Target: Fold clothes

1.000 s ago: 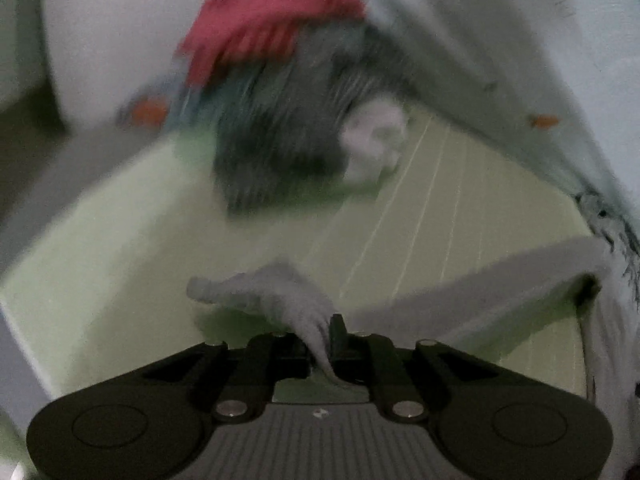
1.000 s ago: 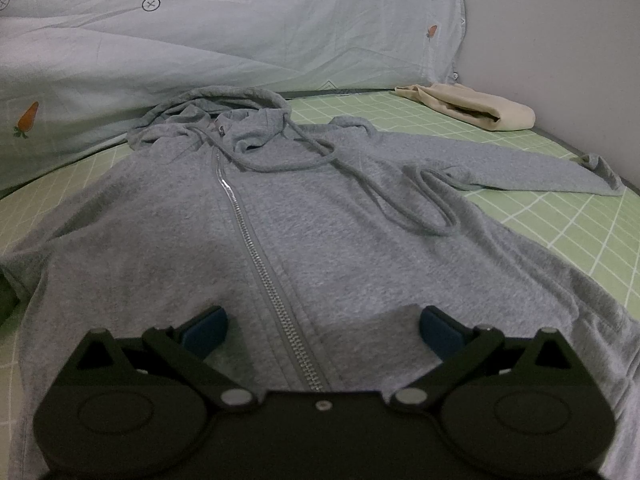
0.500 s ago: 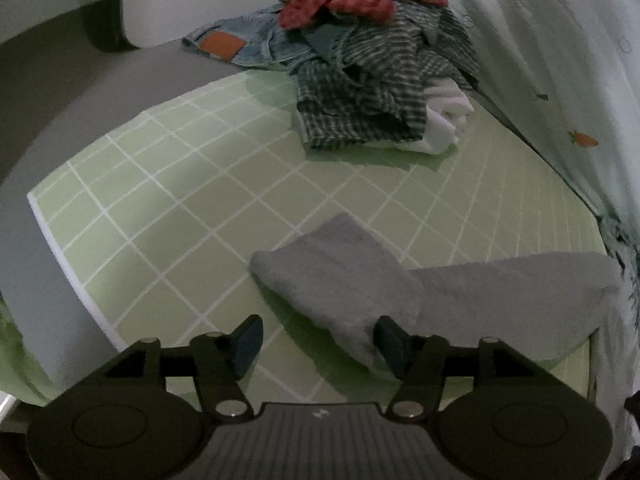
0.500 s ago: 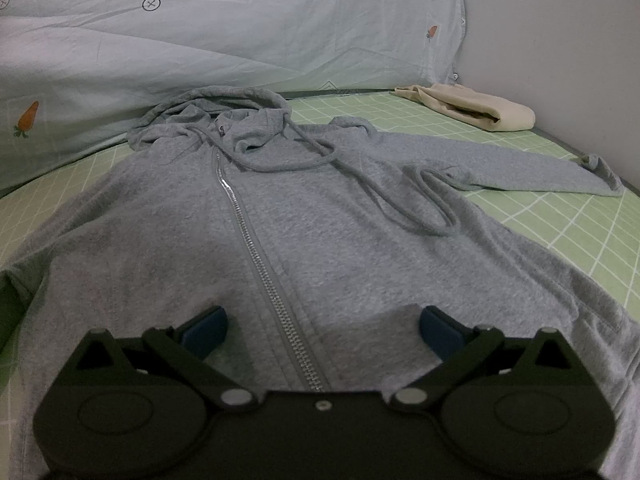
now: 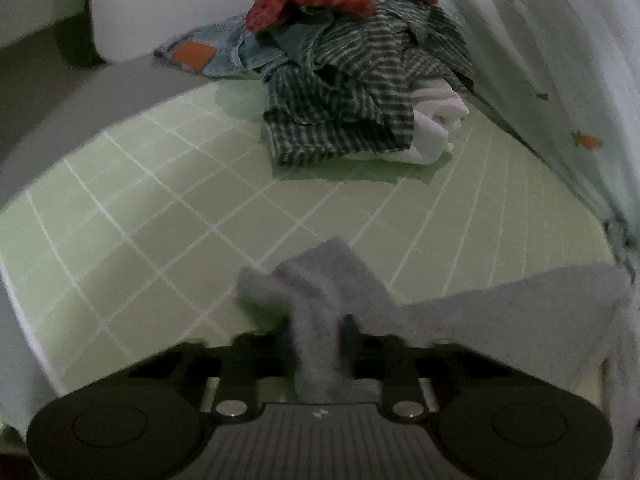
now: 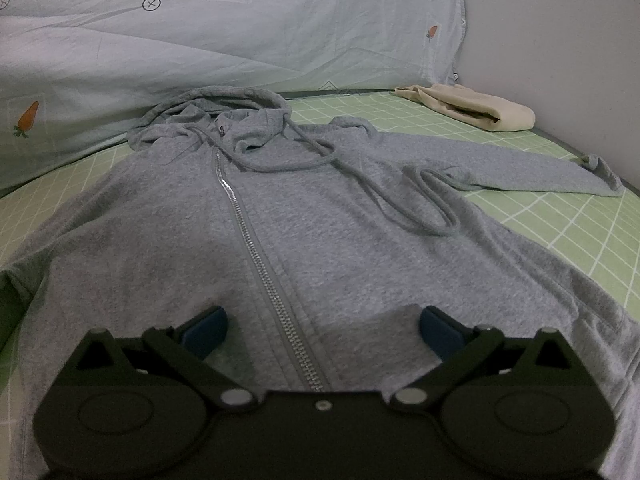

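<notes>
**Left gripper pinches the hoodie cuff while the right hovers open over the zipper**

The grey zip-up cotton hoodie [image 6: 304, 232] lies face up and spread flat on the bed with the light-green, white-gridded sheet [image 6: 580, 236], its hood [image 6: 216, 108] toward the pale blue printed duvet [image 6: 240, 28] bunched along the far side. Its silver zipper [image 6: 256, 256] is closed and runs down the middle, and the grey drawstring [image 6: 400, 200] loops loosely across the chest. One sleeve [image 6: 520, 168] stretches out flat to the side, its cuff near a folded beige garment [image 6: 476, 112] by the wall.

The left gripper [image 5: 316, 336] points low along the sheet, and its fingers are closed narrow on the grey cuff end of the other sleeve [image 5: 500, 320]. The cloth bunches up between them and drapes back over the gripper body, while the rest of the sleeve trails off to the right. Beyond it, well apart, sits a heap of unfolded clothes [image 5: 344, 92]: a red piece on top, a dark checked shirt, blue denim and something white beneath.

The right gripper [image 6: 320, 328] is held level above the lower front of the hoodie, centred over the zipper. Its blue-padded fingers [image 6: 204, 328] are spread wide and hold nothing; whether they touch the fabric cannot be told.
</notes>
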Motion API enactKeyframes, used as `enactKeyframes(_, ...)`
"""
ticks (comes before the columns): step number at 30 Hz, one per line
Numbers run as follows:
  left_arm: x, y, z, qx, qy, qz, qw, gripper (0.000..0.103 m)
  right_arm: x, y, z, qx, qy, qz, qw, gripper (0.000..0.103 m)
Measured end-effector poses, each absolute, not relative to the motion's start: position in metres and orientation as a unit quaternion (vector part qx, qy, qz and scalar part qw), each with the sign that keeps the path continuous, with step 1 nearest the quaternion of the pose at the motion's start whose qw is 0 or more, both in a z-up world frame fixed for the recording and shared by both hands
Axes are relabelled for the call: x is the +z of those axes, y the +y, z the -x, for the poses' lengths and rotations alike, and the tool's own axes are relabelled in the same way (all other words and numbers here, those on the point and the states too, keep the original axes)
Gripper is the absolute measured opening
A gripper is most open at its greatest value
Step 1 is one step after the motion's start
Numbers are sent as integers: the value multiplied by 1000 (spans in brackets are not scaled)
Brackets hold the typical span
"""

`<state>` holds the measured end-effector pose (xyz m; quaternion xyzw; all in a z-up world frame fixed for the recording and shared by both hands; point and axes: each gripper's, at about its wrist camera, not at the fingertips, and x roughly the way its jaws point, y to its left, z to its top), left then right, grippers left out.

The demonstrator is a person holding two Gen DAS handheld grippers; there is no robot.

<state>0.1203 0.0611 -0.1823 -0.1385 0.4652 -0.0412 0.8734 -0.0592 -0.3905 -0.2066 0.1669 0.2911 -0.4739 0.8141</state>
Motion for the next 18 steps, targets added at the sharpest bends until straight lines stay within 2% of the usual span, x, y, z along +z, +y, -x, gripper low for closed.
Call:
enactKeyframes(10,-180,20,-139,-121,463,159,863,12,-207,-392,61,-472,292,-166,815,103)
enactKeyframes(16,-149,40,-127,-72,385,104,914,12,-206,-393,62,-471,292,-165,816,103)
enactKeyframes(18,-149,51,-118,-49,381,96,918,12,-207,-393,63,-471,292,-165,816,103)
